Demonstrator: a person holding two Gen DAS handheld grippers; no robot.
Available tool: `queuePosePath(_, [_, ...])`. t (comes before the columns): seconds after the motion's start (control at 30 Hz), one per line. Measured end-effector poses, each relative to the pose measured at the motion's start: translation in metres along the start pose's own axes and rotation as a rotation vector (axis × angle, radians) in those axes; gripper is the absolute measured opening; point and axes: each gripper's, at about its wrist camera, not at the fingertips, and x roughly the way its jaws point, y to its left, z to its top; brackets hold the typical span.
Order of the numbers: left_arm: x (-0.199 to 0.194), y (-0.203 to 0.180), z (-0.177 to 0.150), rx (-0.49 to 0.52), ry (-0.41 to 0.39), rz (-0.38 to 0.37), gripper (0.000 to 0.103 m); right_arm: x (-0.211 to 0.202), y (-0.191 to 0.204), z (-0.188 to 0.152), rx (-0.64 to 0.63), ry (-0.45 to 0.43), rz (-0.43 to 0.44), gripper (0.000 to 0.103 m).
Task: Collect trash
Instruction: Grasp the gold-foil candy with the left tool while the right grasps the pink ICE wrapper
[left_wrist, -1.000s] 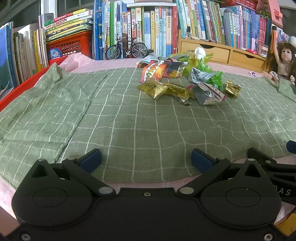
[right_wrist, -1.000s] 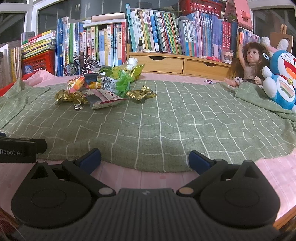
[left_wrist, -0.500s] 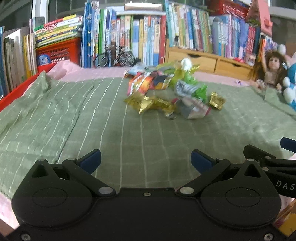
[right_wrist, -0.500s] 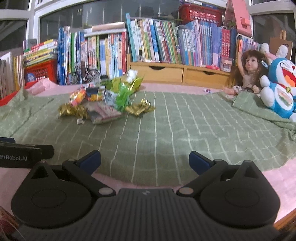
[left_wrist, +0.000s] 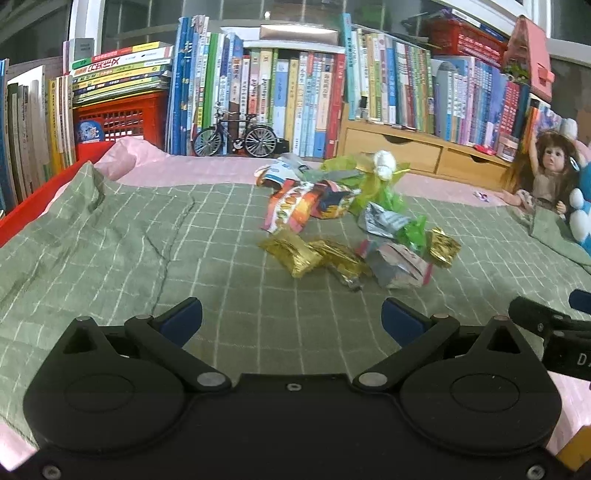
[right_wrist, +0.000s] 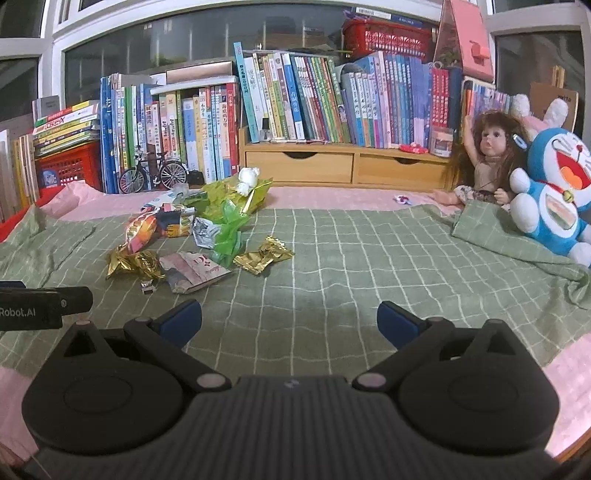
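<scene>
A heap of trash lies on the green checked cloth (left_wrist: 147, 258): gold foil wrappers (left_wrist: 291, 251), an orange snack bag (left_wrist: 291, 206), a grey-pink packet (left_wrist: 400, 264), green plastic (left_wrist: 380, 188) and a white wad (left_wrist: 384, 166). My left gripper (left_wrist: 291, 319) is open and empty, just short of the gold wrappers. In the right wrist view the same heap sits ahead to the left, with gold wrappers (right_wrist: 264, 254), a pink packet (right_wrist: 194, 271) and green plastic (right_wrist: 229, 236). My right gripper (right_wrist: 290, 321) is open and empty over bare cloth.
Books (right_wrist: 295, 99), a red crate (left_wrist: 118, 118), a model bicycle (left_wrist: 236, 136) and wooden drawers (right_wrist: 332, 166) line the back. A doll (right_wrist: 487, 155) and a blue plush toy (right_wrist: 554, 199) sit at the right. A small pink scrap (right_wrist: 402, 200) lies near the doll.
Both grippers have moved forward over the cloth toward the trash heap, which looks nearer and larger now. Both stay open and empty.
</scene>
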Motion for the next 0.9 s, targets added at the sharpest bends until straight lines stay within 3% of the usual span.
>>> queuePosePath(0.23, [0.035,0.015,0.023,-0.092,0.034,0.009,0.102,0.024,0.009,0.011,-0.029,0.044,0.054,0.103])
queuePosePath(0.4, [0.068,0.024,0.042,-0.164,0.083,-0.002,0.096,0.047,0.021,0.024,-0.092,0.089,0.113,0.100])
queuePosePath(0.63, [0.111,0.026,0.050,-0.222,0.167,0.001,0.077,0.076,0.041,0.043,-0.180,0.126,0.208,0.093])
queuePosePath(0.9, [0.125,0.019,0.051,-0.192,0.164,0.001,0.072,0.111,0.059,0.046,-0.251,0.168,0.238,0.084])
